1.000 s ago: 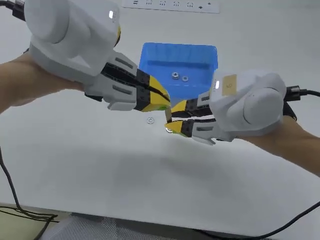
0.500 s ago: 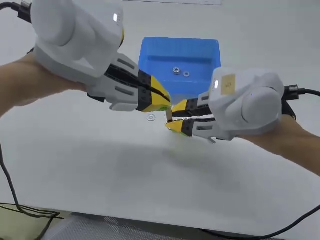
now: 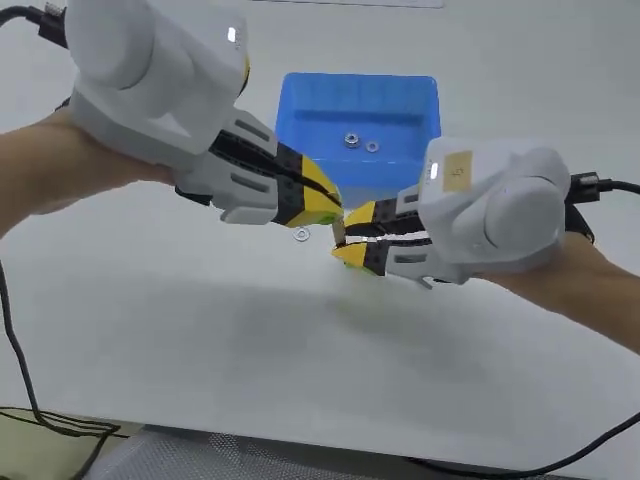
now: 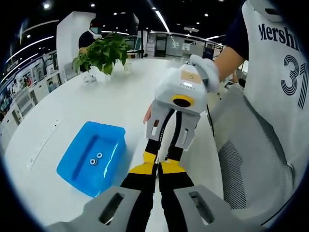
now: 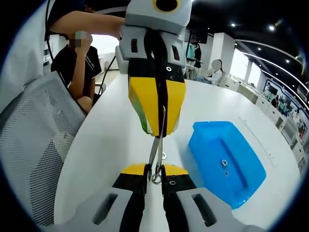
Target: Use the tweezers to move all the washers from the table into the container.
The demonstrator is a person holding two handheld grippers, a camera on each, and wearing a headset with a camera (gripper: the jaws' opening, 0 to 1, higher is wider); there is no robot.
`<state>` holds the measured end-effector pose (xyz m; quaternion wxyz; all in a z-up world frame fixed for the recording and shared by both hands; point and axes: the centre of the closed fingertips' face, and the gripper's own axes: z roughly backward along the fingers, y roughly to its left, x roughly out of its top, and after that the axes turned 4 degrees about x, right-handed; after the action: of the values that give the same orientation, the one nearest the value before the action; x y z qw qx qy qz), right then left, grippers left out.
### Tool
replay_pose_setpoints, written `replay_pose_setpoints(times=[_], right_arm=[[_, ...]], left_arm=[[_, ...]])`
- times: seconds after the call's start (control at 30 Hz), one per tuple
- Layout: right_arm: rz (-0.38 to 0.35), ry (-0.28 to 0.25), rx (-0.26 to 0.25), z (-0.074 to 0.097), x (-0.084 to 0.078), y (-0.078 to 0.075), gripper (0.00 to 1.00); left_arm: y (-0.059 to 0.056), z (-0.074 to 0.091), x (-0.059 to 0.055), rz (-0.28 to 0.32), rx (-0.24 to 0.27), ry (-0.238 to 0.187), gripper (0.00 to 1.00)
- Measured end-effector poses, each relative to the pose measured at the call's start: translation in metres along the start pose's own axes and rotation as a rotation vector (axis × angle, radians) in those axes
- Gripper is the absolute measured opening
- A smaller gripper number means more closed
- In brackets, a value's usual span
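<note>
My left gripper (image 3: 328,205) is shut on thin metal tweezers (image 5: 158,140), which stick out from between its yellow jaws toward my right gripper (image 3: 340,243). The right gripper (image 5: 155,170) has its jaws closed around the tweezers' tips, where a small washer (image 5: 156,179) shows. Another washer (image 3: 301,235) lies loose on the white table just left of both grippers' tips. The blue container (image 3: 300,120) stands behind them and holds two washers (image 3: 351,140). In the left gripper view the right gripper (image 4: 161,154) meets my own jaws tip to tip.
The white table (image 3: 200,330) stretches wide in front of and beside the grippers. A mesh office chair (image 5: 38,145) and a seated person are at the table's side, and a potted plant (image 4: 104,53) stands at its far end. A black cable (image 3: 20,380) hangs at the left edge.
The washer that showed on the table under the right gripper's tips a second ago is out of sight now. Both grippers stay tip to tip; the camera has shifted slightly.
</note>
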<state>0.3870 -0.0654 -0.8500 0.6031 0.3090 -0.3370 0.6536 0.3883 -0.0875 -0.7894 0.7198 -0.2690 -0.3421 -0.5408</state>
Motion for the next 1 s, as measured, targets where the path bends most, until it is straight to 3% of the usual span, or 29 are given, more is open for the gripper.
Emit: replay_pose_setpoints(times=[0.2, 0.63, 0.9, 1.0], right_arm=[[0.006, -0.015, -0.001, 0.003, 0.005, 0.0, 0.12], [0.008, 0.008, -0.001, 0.003, 0.005, 0.002, 0.1], [0.014, -0.008, -0.003, 0.007, 0.017, 0.002, 0.09], [0.025, -0.013, -0.008, 0.01, 0.023, 0.0, 0.09]], left_arm=[[0.0, 0.0, 0.0, -0.006, 0.001, 0.004, 0.06], [-0.001, 0.0, -0.003, -0.011, -0.016, 0.017, 0.06], [-0.002, 0.01, 0.004, -0.013, -0.011, 0.01, 0.06], [-0.003, 0.015, 0.012, -0.024, -0.002, 0.005, 0.06]])
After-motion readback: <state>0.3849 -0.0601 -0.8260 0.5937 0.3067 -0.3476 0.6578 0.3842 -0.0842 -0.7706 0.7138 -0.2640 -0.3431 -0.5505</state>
